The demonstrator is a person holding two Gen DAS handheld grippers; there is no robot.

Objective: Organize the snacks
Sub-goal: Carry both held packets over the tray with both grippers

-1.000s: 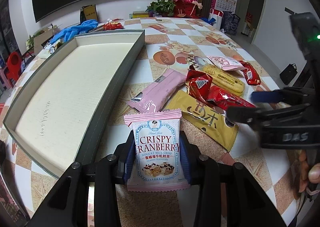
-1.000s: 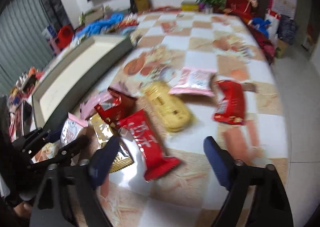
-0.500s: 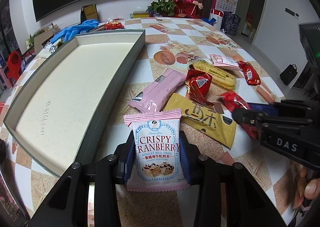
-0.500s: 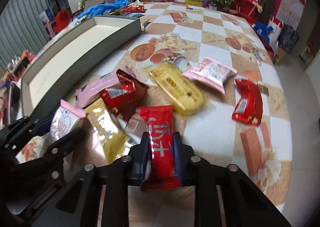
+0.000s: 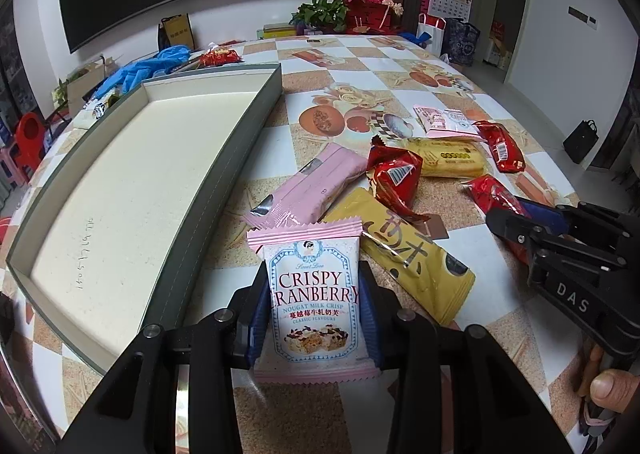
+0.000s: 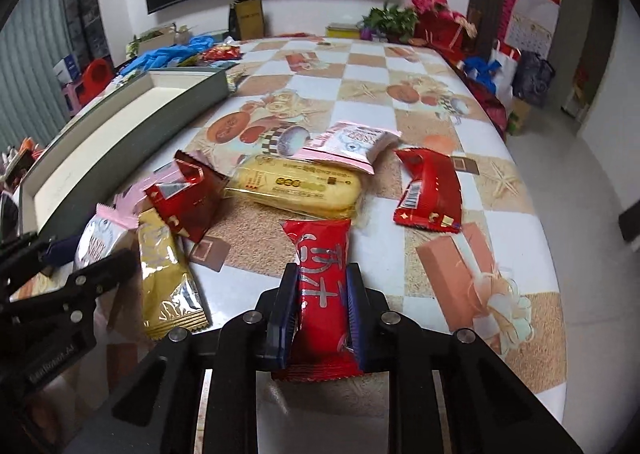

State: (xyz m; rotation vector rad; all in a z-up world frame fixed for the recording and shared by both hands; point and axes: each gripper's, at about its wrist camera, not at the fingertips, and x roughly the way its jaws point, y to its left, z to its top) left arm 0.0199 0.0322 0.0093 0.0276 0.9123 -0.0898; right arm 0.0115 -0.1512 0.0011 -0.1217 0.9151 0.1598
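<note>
My left gripper is shut on a pink and white Crispy Cranberry nougat packet, held just right of the grey tray. My right gripper is shut on a long red snack bar, its blue pads pressing both sides. In the left wrist view the right gripper comes in from the right over that red bar. Loose on the table lie a gold bar, a pink bar, a red packet, a yellow cake pack, another pink nougat packet and a second red bar.
The tray's cream floor holds nothing. Blue gloves, a small red packet, boxes and a potted plant with flowers stand at the table's far edge. Bags sit on the floor at right. A thumb shows at lower right.
The right gripper went from wide open above the red bar to shut on it, and tilted and shifted a little. The left gripper kept still with the nougat packet.
</note>
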